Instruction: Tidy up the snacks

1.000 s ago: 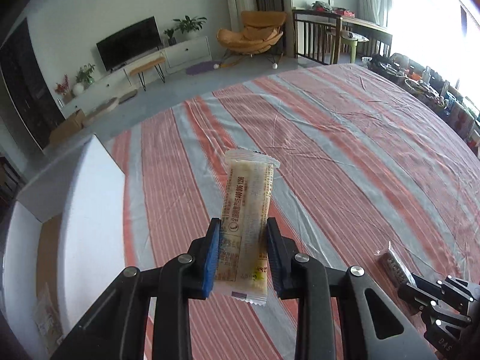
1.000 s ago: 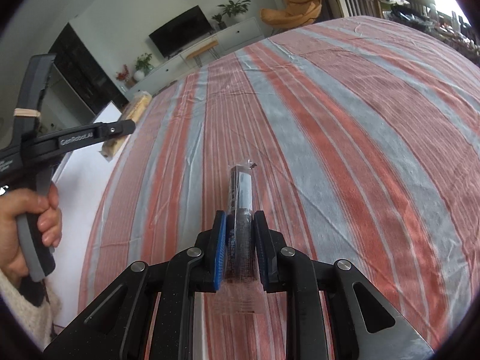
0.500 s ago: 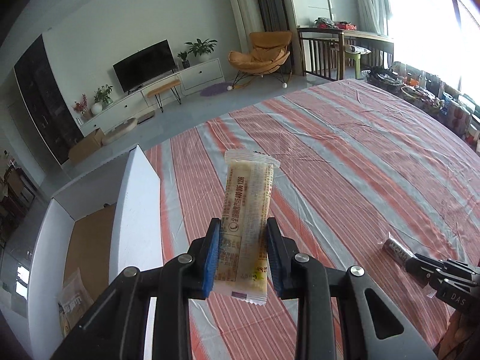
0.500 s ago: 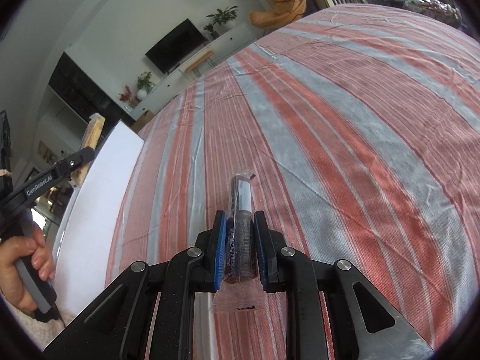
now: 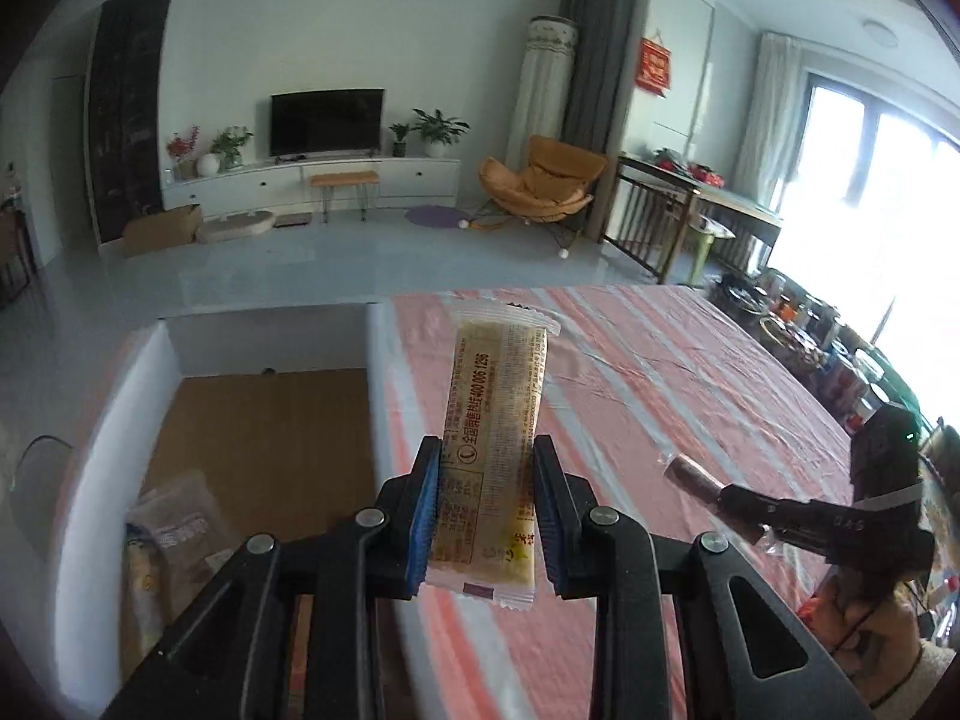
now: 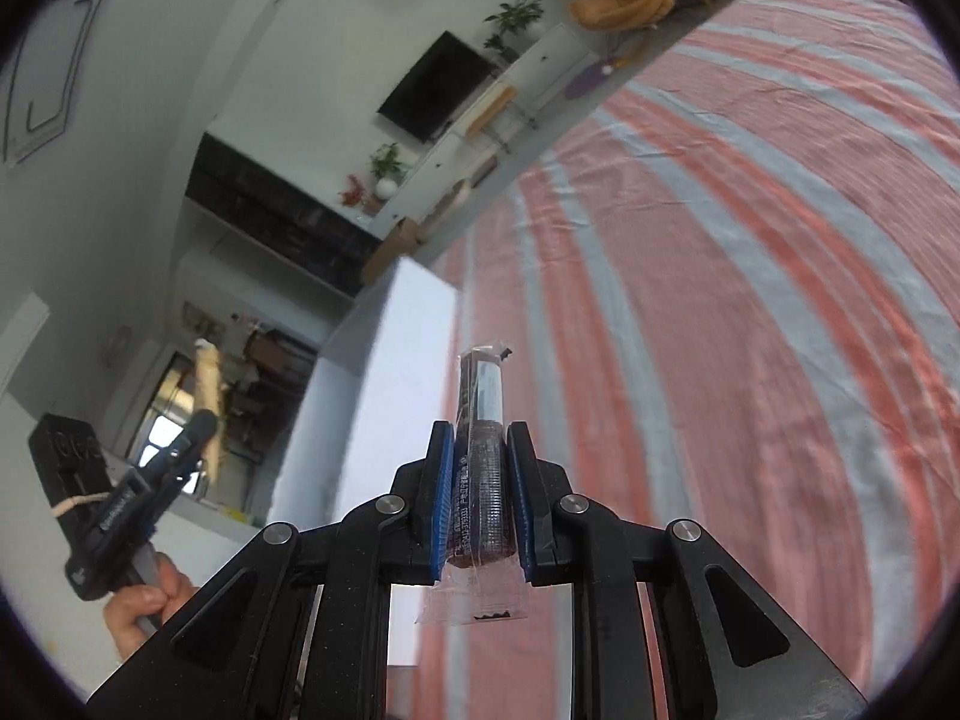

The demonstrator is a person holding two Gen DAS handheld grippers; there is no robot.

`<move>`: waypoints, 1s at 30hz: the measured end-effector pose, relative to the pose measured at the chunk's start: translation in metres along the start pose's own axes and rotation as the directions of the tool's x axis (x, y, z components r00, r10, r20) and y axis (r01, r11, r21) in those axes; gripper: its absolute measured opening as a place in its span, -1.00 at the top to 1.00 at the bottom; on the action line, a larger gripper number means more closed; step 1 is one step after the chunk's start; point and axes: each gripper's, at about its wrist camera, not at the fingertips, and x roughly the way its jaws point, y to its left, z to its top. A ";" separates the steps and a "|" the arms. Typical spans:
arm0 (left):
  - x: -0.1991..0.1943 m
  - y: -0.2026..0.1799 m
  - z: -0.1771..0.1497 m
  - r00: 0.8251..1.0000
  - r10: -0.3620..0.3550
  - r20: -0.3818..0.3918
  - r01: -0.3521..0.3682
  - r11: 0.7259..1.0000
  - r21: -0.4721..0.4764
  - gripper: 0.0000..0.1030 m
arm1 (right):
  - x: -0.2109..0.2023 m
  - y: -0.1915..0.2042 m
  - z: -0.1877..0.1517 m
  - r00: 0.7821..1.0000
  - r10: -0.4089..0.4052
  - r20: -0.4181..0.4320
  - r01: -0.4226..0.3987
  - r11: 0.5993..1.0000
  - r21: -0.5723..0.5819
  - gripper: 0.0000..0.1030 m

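Note:
My left gripper (image 5: 485, 516) is shut on a yellow snack packet (image 5: 495, 420) and holds it upright above the right wall of a white open box (image 5: 378, 396). The box has a brown floor and holds a few snack packets (image 5: 174, 528) at its near left. My right gripper (image 6: 479, 501) is shut on a dark brown snack stick in clear wrap (image 6: 479, 450), held above the striped tablecloth (image 6: 720, 300) beside the box wall (image 6: 384, 396). The right gripper also shows in the left wrist view (image 5: 720, 495), and the left gripper in the right wrist view (image 6: 201, 426).
The table carries a red and grey striped cloth (image 5: 660, 396). Jars and containers (image 5: 828, 348) line its far right edge. Beyond the table lies a living room with a TV (image 5: 327, 123) and an orange chair (image 5: 540, 180).
Both grippers have moved left toward the box with their snacks still held. The left wrist view now looks into the box interior; the right wrist view has tilted upward.

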 end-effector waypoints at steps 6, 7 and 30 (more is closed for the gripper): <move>-0.017 0.092 -0.030 0.964 0.257 -0.066 -0.262 0.962 -0.081 0.27 | 0.091 0.139 -0.026 0.977 0.101 -0.187 -0.141 0.967 -0.211 0.63; -0.017 0.102 -0.037 0.958 0.274 -0.089 -0.282 0.955 -0.096 0.12 | 0.107 0.155 -0.034 0.971 0.087 -0.225 -0.144 0.957 -0.250 0.62; -0.051 0.098 -0.074 0.816 0.549 -0.181 -0.575 0.804 -0.152 -0.99 | 0.126 0.220 -0.083 0.892 -0.423 -0.157 0.199 0.682 -0.704 -0.40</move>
